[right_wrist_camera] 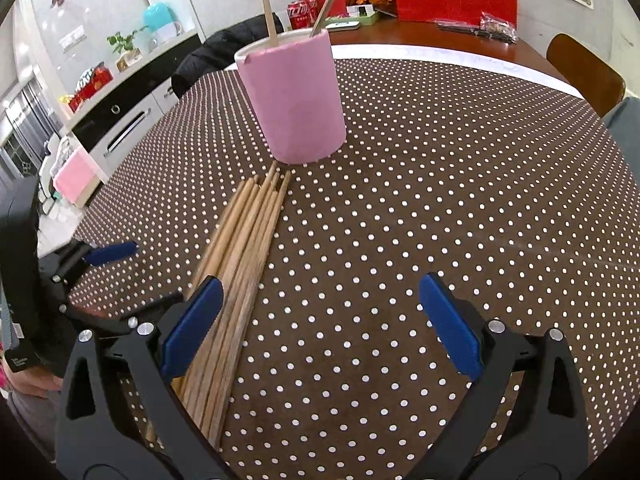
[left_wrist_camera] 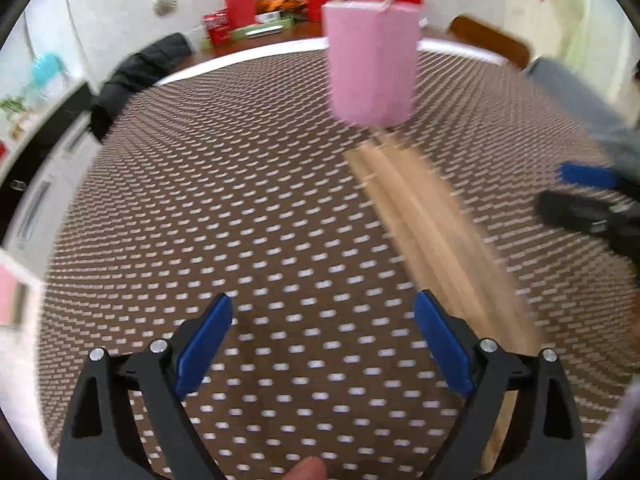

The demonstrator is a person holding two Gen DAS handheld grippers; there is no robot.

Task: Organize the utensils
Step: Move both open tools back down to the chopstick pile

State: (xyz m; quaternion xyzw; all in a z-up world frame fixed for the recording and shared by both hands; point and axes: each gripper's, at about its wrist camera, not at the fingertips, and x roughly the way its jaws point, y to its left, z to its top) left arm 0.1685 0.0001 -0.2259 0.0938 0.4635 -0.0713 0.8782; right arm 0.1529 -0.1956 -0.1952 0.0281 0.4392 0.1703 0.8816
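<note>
**Sticks by the pink cup**

A bunch of wooden chopsticks [right_wrist_camera: 240, 264] lies flat on the surface [right_wrist_camera: 440, 200], which has a brown cloth with white dots. The sticks are long, thin and light brown. They lie side by side, touching, and their thin ends point at the pink cup [right_wrist_camera: 296, 104]. The ends stop just beside the bottom of the cup. The cup stands upright. Two sticks [right_wrist_camera: 268, 12] poke out of its top.

The right claw [right_wrist_camera: 320, 292] is wide apart and holds nothing. Its left finger is over the bunch. The left claw [left_wrist_camera: 322, 312] is wide apart too, and holds nothing. The bunch looks blurry in the left view, to the right of that claw.
</note>
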